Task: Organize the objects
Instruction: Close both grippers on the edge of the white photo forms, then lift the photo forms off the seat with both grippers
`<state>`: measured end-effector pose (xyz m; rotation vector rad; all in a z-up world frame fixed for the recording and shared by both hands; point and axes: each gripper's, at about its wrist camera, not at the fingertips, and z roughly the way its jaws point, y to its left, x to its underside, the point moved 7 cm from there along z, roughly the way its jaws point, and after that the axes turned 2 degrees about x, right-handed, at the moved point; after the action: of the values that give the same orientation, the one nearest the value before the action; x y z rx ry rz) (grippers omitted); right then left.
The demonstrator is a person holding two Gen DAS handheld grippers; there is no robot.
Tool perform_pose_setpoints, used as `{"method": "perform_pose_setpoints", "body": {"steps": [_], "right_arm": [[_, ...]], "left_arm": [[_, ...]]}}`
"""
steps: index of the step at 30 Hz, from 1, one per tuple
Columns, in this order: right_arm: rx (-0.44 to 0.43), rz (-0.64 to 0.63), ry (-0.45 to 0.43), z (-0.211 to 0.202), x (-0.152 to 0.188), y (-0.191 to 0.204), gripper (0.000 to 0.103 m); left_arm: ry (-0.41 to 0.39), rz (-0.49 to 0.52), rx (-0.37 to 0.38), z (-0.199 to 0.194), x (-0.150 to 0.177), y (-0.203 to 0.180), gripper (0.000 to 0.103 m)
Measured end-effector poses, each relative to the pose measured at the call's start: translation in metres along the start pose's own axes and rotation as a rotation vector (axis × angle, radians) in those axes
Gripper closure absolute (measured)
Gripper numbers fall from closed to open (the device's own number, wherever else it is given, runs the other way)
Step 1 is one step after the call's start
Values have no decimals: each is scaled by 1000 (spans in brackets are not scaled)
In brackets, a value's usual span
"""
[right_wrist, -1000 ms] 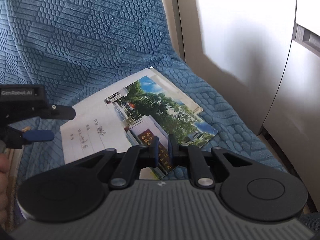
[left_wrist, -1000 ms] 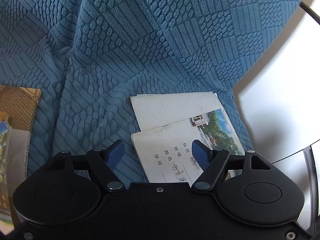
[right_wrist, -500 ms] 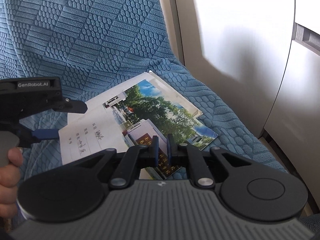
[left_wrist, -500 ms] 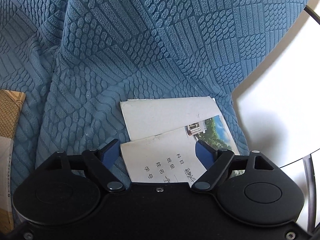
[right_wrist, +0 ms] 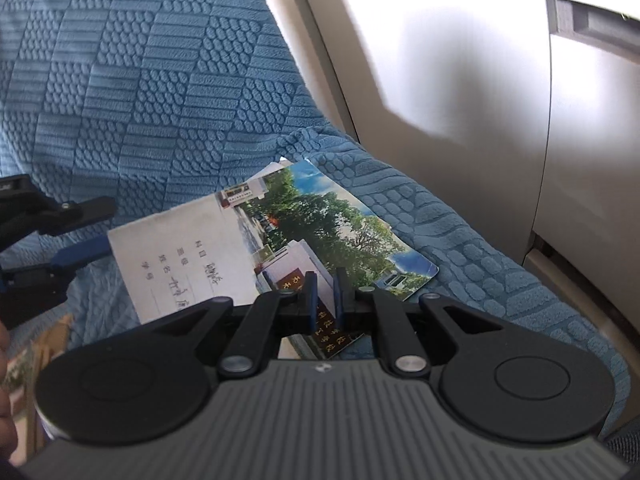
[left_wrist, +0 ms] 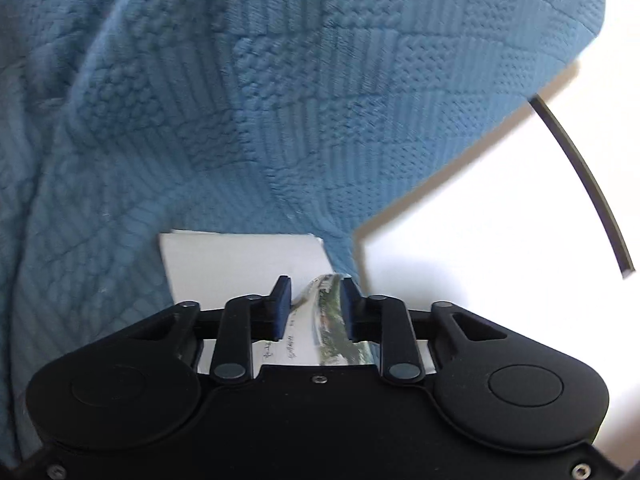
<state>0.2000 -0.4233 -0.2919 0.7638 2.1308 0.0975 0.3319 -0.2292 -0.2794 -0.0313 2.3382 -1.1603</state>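
Mid-task: left gripper (left_wrist: 313, 304) jaws, just closing, pinch thin photo-cover notebook (right_wrist: 280, 240) w/ white booklet (left_wrist: 240, 260) beyond on blue quilted sofa cover (left_wrist: 280, 100); right gripper (right_wrist: 324, 300) jaws grip its near edge; stacking/squaring left.

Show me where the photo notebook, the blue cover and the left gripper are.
photo notebook (right_wrist: 320, 224), right wrist view, on the tree picture.
blue cover (right_wrist: 160, 80), right wrist view, on the textured backrest.
left gripper (left_wrist: 314, 306), left wrist view, between its fingertips.
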Motion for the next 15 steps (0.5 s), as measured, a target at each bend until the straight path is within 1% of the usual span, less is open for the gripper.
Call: {"method": "perform_pose_setpoints", "body": {"steps": [4,6,8,10,11,12,15], "right_arm": [[-4,20,-1,-3,0,1,95],[-7,31,0,-2,0,1,95],[-9,39,1,-3,0,0,95],[-13,49,5,-3,-1,-1,95],[-15,54,7,-2,-2,-2,95],[-16,58,10,-2,-2,-2,95],[-12,63,16,-1,-5,-2,95]], "left_arm": [[78,162,-48,17,-1,-6,83],[125,227,-80,26,-2,-8,83],[150,283,-111,31,0,-8,84],[173,320,-160,36,-1,-6,86],[174,335,-186,36,-1,-4,89],[181,339,-201,37,-1,-2,91],[213,308,-206,39,1,5,92]]}}
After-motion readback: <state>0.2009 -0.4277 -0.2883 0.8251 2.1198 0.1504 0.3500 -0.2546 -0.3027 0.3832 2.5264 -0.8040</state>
